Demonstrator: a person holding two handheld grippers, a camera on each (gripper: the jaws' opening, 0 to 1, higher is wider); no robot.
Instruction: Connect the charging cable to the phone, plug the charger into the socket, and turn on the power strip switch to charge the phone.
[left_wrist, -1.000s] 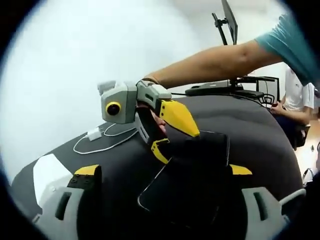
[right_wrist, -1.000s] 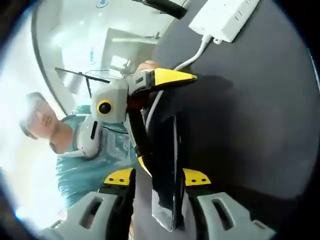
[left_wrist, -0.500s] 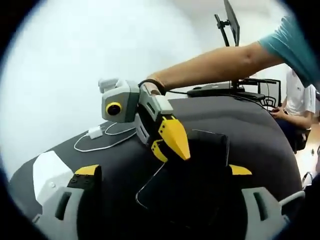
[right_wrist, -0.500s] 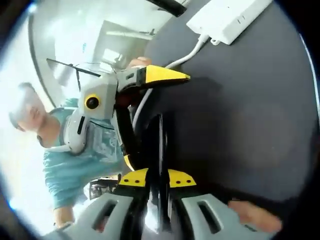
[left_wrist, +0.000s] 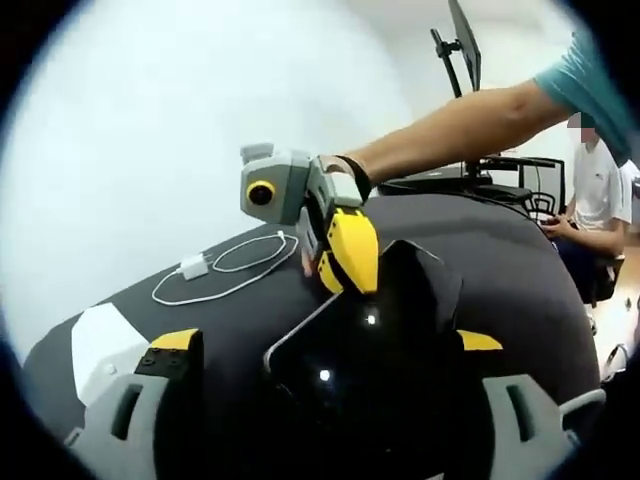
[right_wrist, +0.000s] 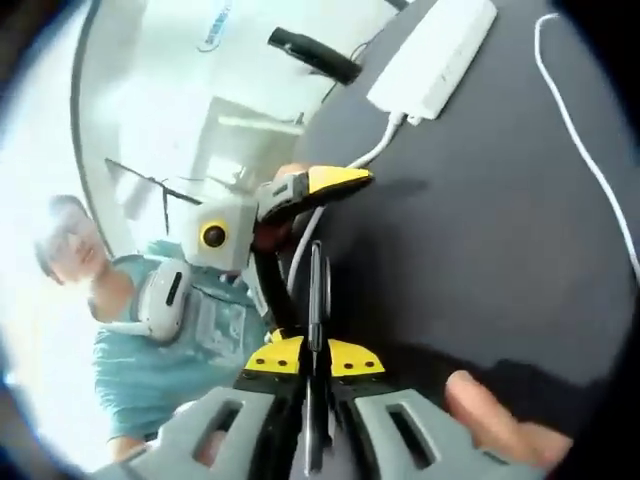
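Observation:
The black phone (left_wrist: 370, 375) lies tilted between the wide-apart jaws of my left gripper (left_wrist: 325, 345), which stands open around it. My right gripper (left_wrist: 345, 285) reaches in from behind and is shut on the phone's far left edge. In the right gripper view the phone (right_wrist: 316, 290) shows edge-on, pinched in my right gripper (right_wrist: 315, 352), with the left gripper's yellow finger (right_wrist: 328, 182) above it. A white charger (left_wrist: 190, 268) with its coiled cable (left_wrist: 245, 262) lies on the dark table. The white power strip (right_wrist: 432, 62) rests farther off.
The dark round table (left_wrist: 520, 270) drops away at its edges. The power strip's corner (left_wrist: 98, 345) sits by my left jaw. A monitor stand (left_wrist: 465, 60) and a seated person (left_wrist: 597, 190) are behind. A person's fingers (right_wrist: 490, 420) show low in the right gripper view.
My right gripper has closed fully on the phone's edge and tilted it up. The right gripper has shifted right and farther from the charger.

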